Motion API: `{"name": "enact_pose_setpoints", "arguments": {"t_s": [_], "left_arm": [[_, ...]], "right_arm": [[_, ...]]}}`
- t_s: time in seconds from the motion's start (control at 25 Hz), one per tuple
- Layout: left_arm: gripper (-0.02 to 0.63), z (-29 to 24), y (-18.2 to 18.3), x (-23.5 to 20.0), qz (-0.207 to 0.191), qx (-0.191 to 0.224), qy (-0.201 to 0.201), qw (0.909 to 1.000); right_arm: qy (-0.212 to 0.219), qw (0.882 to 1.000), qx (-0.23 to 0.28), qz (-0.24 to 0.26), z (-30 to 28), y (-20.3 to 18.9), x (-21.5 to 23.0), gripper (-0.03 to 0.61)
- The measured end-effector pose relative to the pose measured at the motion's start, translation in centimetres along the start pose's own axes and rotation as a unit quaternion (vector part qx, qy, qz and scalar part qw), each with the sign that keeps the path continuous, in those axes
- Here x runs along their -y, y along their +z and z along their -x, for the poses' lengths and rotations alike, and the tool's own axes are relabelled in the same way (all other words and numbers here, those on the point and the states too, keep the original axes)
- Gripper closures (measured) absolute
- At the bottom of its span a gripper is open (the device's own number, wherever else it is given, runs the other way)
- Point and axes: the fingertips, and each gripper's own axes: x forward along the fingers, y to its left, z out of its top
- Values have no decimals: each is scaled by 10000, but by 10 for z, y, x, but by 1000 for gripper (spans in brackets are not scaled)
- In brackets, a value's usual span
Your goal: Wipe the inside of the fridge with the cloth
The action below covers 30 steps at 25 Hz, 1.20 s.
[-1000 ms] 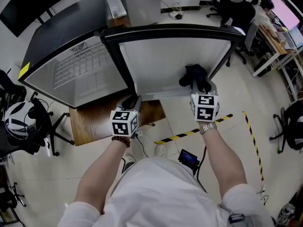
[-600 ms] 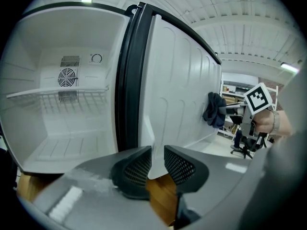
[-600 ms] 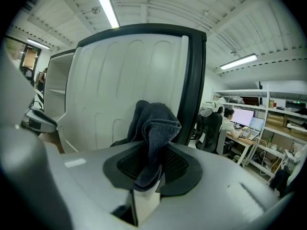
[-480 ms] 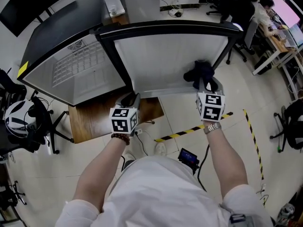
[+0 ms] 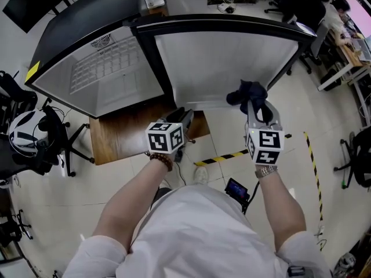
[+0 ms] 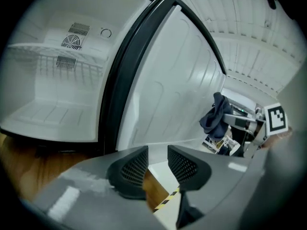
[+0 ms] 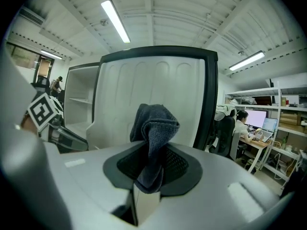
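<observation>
Since the earlier frames both grippers have come back toward the person. The left gripper point(image 5: 181, 115) has left the near edge of the door, and its jaws have just been opening. The right gripper point(image 5: 258, 112) has drawn the cloth point(image 5: 248, 92) back from the middle of the door panel.

At the far left a white helmet point(image 5: 24, 133) lies on a chair. To its right the fridge point(image 5: 110, 74) stands open, with white inner walls, a wire shelf and a round fan grille at the back. It stands on a wooden board point(image 5: 119, 139). The left gripper point(image 6: 157, 160) is over the right end of this board. It is released, and only board and floor show in the gap between its jaws.

To the right, the open door point(image 5: 226, 59) turns its white inner panel toward the person. The dark cloth point(image 7: 154, 128) is just before the near edge of the door, and I cannot tell if it touches. The right gripper point(image 7: 150, 169) is clenched on the cloth, which stands up from the jaws in a bunch.
</observation>
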Motion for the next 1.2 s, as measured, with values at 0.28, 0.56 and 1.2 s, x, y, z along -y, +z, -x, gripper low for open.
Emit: {"name": "enact_pose_setpoints", "arguments": {"t_s": [0.28,0.56,1.2], "left_arm": [[463,-13,-10,-8,849,13,-124,9963],[459,-10,-17,-7,829,37,-150,9964],[459,-19,-5,-8,2088,179,-718,9751]], "right_arm": [[334,9990,-223,201,18,-25,-34,494],[770,9949,-558,326,17,-55,-75,494],[1329,9874,-768,373,-2,-77,-133,494]]}}
